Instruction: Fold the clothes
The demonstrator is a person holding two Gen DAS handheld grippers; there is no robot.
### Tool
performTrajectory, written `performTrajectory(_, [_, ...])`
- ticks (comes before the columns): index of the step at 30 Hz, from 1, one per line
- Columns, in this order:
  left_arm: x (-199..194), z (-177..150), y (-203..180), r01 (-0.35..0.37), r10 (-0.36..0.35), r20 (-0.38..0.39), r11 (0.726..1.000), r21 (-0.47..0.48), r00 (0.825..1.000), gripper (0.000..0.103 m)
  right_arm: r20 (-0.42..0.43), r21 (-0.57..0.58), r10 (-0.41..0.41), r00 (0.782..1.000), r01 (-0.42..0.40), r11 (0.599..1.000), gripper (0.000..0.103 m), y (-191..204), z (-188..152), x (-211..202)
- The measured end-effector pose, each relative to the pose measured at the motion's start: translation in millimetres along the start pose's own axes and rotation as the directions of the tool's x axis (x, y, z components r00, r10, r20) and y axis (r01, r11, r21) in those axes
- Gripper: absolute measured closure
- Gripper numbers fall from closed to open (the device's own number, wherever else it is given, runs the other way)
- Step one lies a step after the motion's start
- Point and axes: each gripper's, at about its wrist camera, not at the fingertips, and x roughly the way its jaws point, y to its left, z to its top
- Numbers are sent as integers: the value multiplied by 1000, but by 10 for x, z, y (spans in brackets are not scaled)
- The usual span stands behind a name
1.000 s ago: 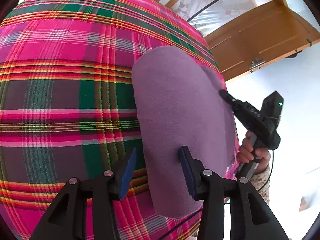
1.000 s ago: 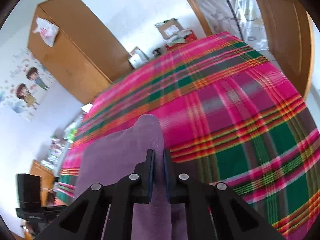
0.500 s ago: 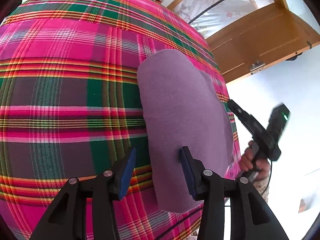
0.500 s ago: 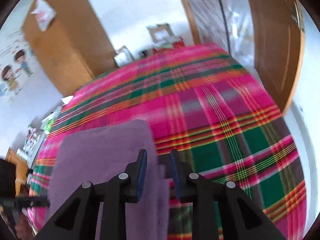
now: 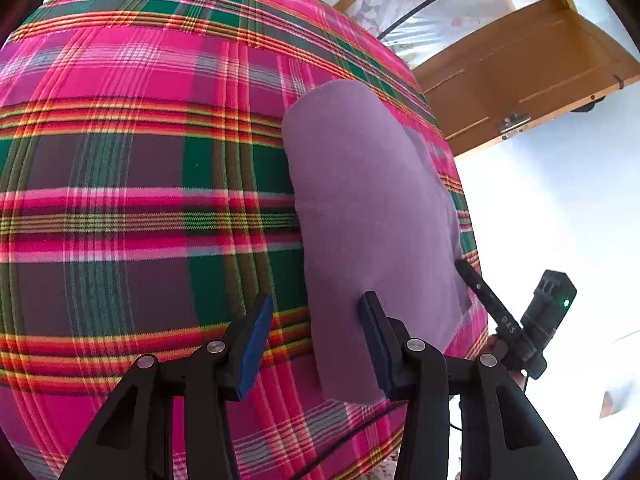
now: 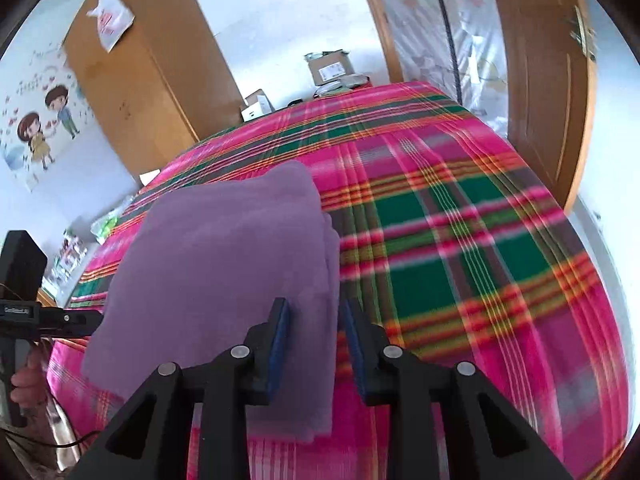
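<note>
Bedspread (image 5: 120,208) in pink and green checks fills most of both views: 1 is counted. On it, right of the middle in the left wrist view, 1 purple cloth (image 5: 372,208) is laid, folded flat in layers. Folding looks nearly done, and the letting-go step seems to be in hand. The left gripper (image 5: 316,340) is held open, its jaws astride the cloth's near left edge and pressing nothing. The right gripper (image 6: 316,344) is opening over the cloth's right edge, with nothing pinched. Next, a last fold or a gentle pat may be needed. 2 grippers are counted.
</note>
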Motion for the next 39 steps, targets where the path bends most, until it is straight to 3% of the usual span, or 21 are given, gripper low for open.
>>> performTrajectory(6, [15,-60,11,-8,8,-20,1000,12,1000,56,11,15,-11,1000,11,1000,71,-58,-202,-210])
performTrajectory(11, [6,-38,-24,6,-6,-9,999,36,1000,55,-6,5,9,1000,-9,1000,69,-50,-125,-250])
performTrajectory(12, [6,-29,-24,13,-13,-9,999,37,1000,54,-9,4,33,999,-33,999,68,-57,-87,-249])
performTrajectory(14, [15,-15,-26,33,-32,-26,999,30,999,47,-27,23,103,994,-102,994,56,-100,5,-211])
performTrajectory(20, [85,112,42,97,-99,-63,995,-30,993,42,-108,63,209,972,-204,977,45,-215,243,2])
performTrajectory(23, [147,196,89,123,-128,-81,990,-66,988,41,-142,97,258,956,-246,964,34,-311,370,161])
performTrajectory(25, [196,257,122,138,-146,-92,986,-92,985,41,-153,142,297,942,-276,951,34,-411,447,262])
performTrajectory(30, [299,379,191,222,-240,-126,965,-139,963,40,-187,261,432,882,-379,888,33,-635,585,511])
performTrajectory(33, [328,434,230,257,-278,-137,954,-154,951,39,-203,282,475,856,-413,866,33,-698,635,592])
performTrajectory(39, [295,407,335,312,-342,-170,933,-176,924,38,-271,231,501,822,-449,863,33,-628,701,703])
